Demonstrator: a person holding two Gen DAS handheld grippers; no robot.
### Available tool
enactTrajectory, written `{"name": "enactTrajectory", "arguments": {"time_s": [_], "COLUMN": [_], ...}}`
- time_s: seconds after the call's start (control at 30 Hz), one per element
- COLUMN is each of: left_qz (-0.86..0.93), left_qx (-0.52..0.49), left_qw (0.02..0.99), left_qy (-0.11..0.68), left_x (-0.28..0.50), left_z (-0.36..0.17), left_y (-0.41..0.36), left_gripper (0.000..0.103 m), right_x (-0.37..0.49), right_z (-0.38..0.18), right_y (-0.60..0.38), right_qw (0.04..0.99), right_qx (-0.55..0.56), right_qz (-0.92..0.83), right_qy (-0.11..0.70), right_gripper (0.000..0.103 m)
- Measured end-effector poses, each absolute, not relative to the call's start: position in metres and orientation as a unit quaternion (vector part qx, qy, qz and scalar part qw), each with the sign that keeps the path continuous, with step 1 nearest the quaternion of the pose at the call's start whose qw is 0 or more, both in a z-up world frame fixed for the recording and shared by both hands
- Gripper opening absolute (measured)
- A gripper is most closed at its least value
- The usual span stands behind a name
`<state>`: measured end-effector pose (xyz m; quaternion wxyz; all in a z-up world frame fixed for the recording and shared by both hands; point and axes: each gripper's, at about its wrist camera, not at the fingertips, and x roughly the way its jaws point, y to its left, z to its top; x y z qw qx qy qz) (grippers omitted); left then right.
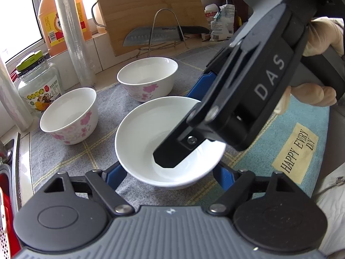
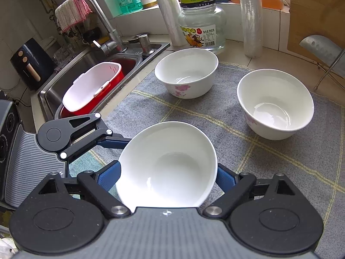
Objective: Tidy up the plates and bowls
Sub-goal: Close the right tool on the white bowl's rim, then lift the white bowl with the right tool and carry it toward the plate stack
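Both grippers, left [image 1: 170, 172] and right [image 2: 168, 177], clasp the plain bowl [image 2: 168, 164] between blue pads. Next, I'd guess, lift it into a flowered bowl [image 2: 276, 103], level.

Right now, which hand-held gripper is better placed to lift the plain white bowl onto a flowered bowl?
Right, probably. The right hand-held gripper has a pad against each side of the plain bowl. The left hand-held gripper only flanks its near edge; contact unclear.

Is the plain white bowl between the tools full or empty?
Empty: the plain white bowl's bare glossy inside shows down to the bottom.
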<state>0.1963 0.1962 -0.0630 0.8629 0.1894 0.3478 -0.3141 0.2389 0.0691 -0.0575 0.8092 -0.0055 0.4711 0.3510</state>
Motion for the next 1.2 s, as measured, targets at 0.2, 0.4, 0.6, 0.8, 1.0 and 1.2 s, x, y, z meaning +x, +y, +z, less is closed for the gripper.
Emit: {"name": "enactTrajectory", "arguments": {"time_s": [0.2,0.4,0.6,0.8,1.0,1.2], "left_qz": [-0.320,-0.341,-0.371,-0.404,-0.431,-0.446], "left_qx": [0.197,0.200,0.208,0.211,0.211,0.212], "left_qw": [0.858,0.850,0.839,0.827,0.817,0.810], "left_qy": [0.351,0.347,0.339,0.329,0.320,0.316], "left_x": [0.190,0.191,0.195,0.194,0.199,0.214], "left_z": [-0.047,-0.039,-0.038,-0.038,-0.041,-0.052], "left_y": [0.188,0.168,0.138,0.095,0.054,0.027], "left_gripper": [0.085,0.085,0.085,0.085,0.085,0.085], "right_x": [0.227,0.216,0.207,0.200,0.199,0.205], "right_z": [-0.046,-0.037,-0.033,-0.034,-0.040,-0.049], "right_y": [0.061,0.038,0.001,-0.036,-0.076,-0.104], "right_qw": [0.813,0.824,0.839,0.853,0.865,0.870], "right_qx": [-0.010,-0.009,0.003,0.007,0.016,0.026], "right_qz": [0.350,0.333,0.303,0.264,0.221,0.196], "right_qy": [0.466,0.458,0.452,0.450,0.450,0.452], "right_gripper": [0.095,0.095,0.095,0.095,0.096,0.096]}}
